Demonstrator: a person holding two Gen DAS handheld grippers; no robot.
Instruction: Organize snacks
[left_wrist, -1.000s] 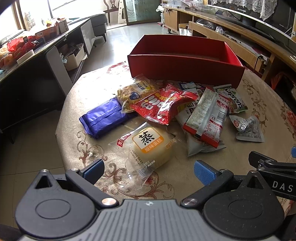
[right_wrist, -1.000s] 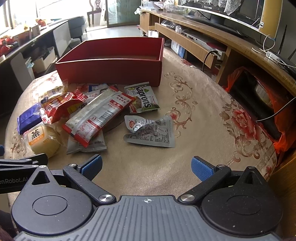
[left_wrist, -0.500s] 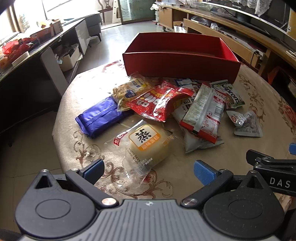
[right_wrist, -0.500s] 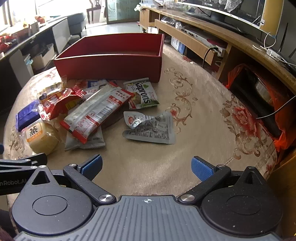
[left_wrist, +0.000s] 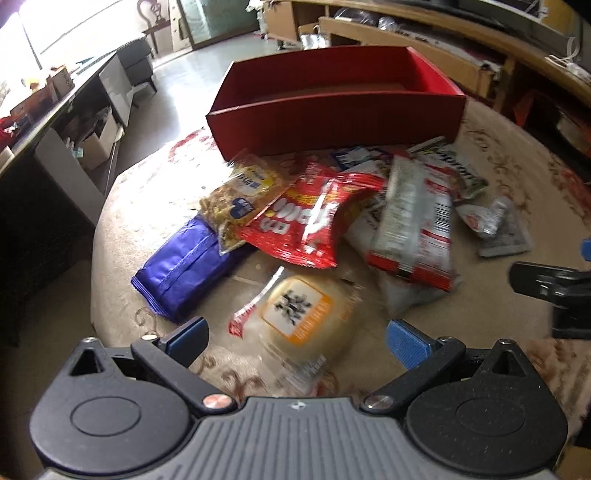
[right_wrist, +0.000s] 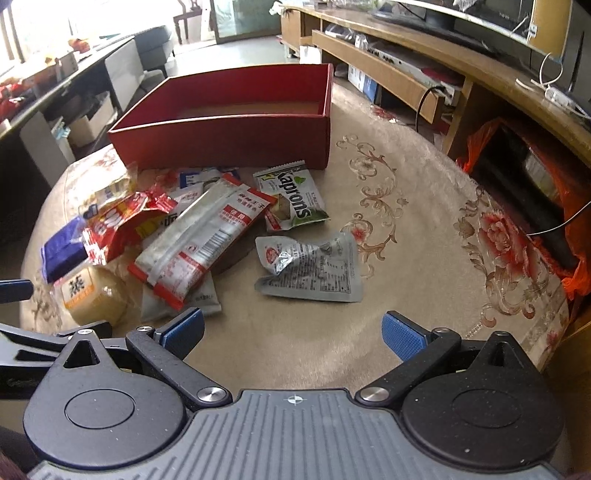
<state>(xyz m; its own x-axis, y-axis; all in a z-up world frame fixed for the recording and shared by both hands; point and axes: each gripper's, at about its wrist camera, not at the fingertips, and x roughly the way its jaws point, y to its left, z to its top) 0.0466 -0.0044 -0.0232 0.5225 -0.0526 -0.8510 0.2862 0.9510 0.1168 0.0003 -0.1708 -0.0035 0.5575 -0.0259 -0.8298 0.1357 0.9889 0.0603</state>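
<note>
Round worktop (right_wrist: 424, 229) under beige floral-patterned cloth. Behind, right: long curved wooden shelf unit (right_wrist: 399, 70), crumpled orange plastic bag (right_wrist: 569, 206) tucked underneath. Far left: dark desk (left_wrist: 44, 122), clutter on top. Pale tiled floor (left_wrist: 177, 85) beyond.

We see a matt red cardboard box (right_wrist: 229, 136) on a soft, velvety cloth table cover (right_wrist: 424, 229). The crumpled silver pouch (right_wrist: 314, 271) and red snack bag (left_wrist: 310, 221) look like glossy foil.

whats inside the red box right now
The red box shows only a bare brown floor at the back; no snacks visible. Its near wall hides the front part of the floor.
</note>
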